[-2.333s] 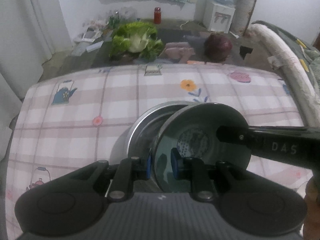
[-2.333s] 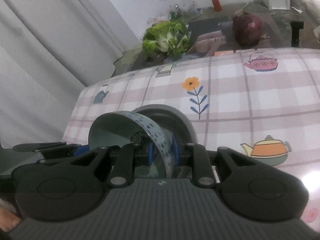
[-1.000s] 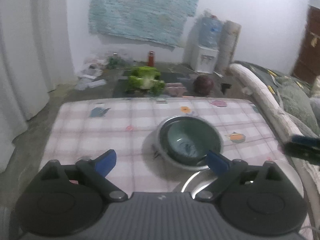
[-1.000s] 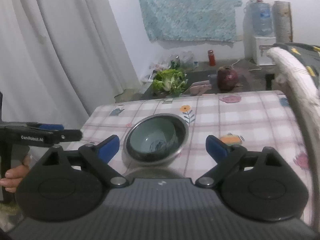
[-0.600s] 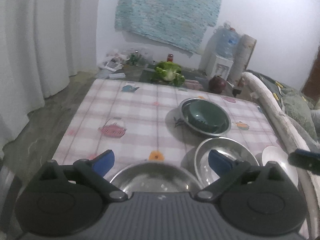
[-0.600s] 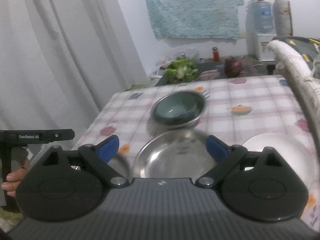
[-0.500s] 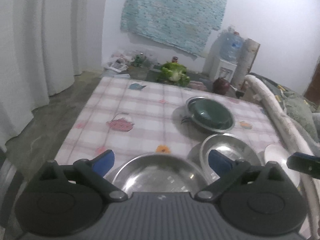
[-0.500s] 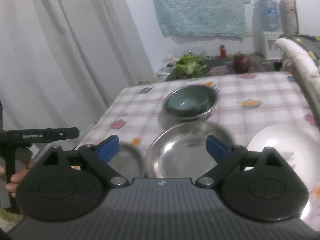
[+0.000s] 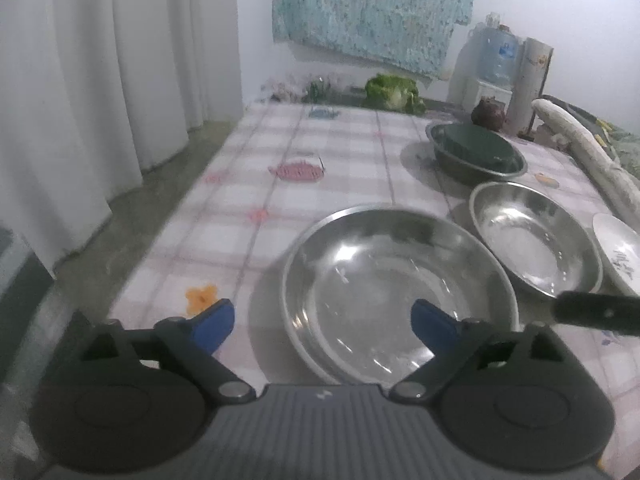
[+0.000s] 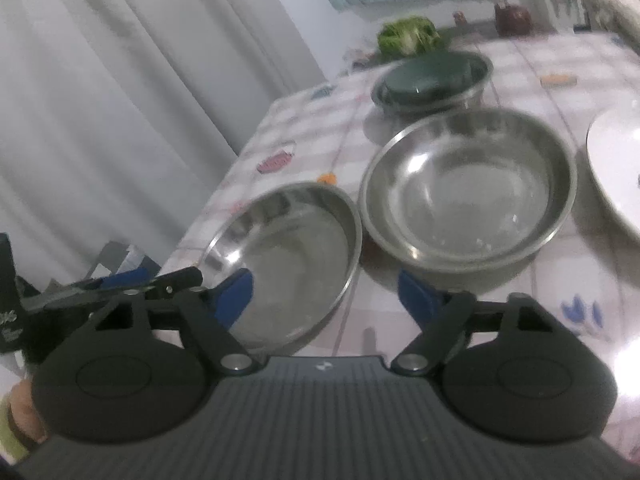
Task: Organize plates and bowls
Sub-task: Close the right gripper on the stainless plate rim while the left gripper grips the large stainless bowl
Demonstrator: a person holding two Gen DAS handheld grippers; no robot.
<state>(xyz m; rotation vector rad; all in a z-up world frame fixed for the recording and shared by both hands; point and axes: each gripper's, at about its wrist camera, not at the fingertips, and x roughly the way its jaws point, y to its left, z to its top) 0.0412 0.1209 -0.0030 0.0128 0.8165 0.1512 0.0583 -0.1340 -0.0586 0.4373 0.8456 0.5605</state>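
A green bowl (image 9: 478, 142) sits inside a steel bowl (image 9: 460, 166) far across the checked tablecloth (image 9: 248, 184). Nearer lie two empty steel bowls, one large (image 9: 400, 292) and one to its right (image 9: 536, 240), then a white plate (image 9: 618, 258). My left gripper (image 9: 323, 322) hovers over the large bowl's near rim, its jaws closing, the pads touching nothing. My right gripper (image 10: 328, 294) hangs over the gap between the near steel bowl (image 10: 284, 260) and the second bowl (image 10: 468, 192). Its jaws are closing too, around the near bowl's right rim without pressing it. The white plate (image 10: 616, 168) lies right.
Beyond the table's far edge are a lettuce head (image 9: 394, 92), a dark round vegetable (image 9: 488, 114) and a water dispenser (image 9: 494, 68). White curtains (image 9: 100, 80) hang along the left. A padded roll (image 9: 588, 152) runs along the right edge. A person's hand (image 10: 20, 408) shows at lower left.
Both grippers let go of the green bowl, pulled back from the far steel bowl and sank over the near steel bowls. Both pairs of jaws stand narrower than half a second ago.
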